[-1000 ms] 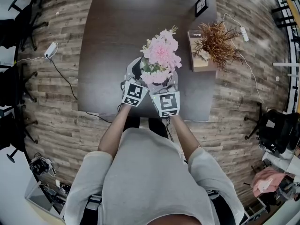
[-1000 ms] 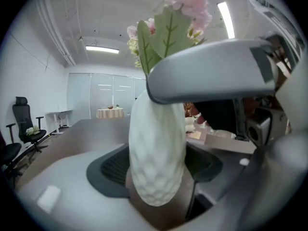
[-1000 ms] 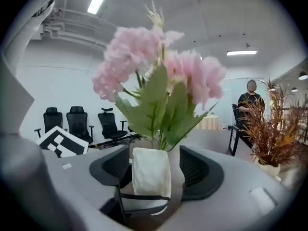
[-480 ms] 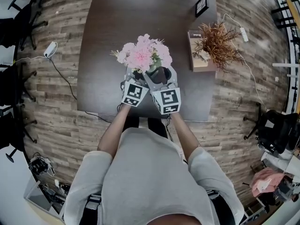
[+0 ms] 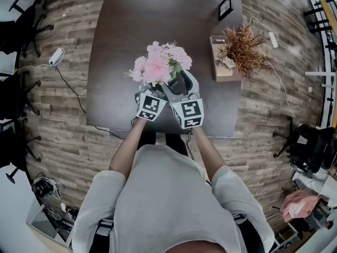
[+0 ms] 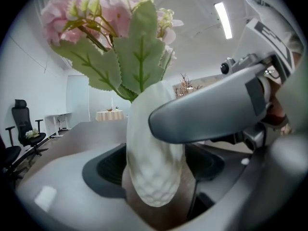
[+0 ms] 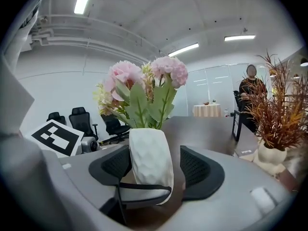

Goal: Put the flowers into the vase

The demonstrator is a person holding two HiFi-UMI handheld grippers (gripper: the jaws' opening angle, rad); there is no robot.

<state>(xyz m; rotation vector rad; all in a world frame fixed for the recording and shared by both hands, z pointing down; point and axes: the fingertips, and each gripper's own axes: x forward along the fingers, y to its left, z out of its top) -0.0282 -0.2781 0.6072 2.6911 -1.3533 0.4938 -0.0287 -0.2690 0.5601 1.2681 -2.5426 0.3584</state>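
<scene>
Pink flowers (image 5: 158,65) with green leaves stand in a white dimpled vase (image 7: 149,162) near the front edge of the dark table (image 5: 121,36). In the head view the blooms hide the vase. My left gripper (image 5: 155,87) has the vase (image 6: 154,172) between its jaws; the jaws are opening, and the flowers (image 6: 110,28) rise above them. My right gripper (image 5: 181,82) stands open around the same vase, with a gap on its right side. One finger (image 6: 207,114) of the right gripper crosses the left gripper view.
A dried brown plant (image 5: 242,49) in a small pot stands on a wooden box at the table's right. A black picture frame (image 5: 226,4) stands at the far right. A power strip (image 5: 57,56) lies on the floor. Office chairs and a person (image 7: 250,93) are beyond.
The flowers moved left and down from above the right gripper to stand over the vase. Both grippers stayed near the table's front edge; the right one turned a little.
</scene>
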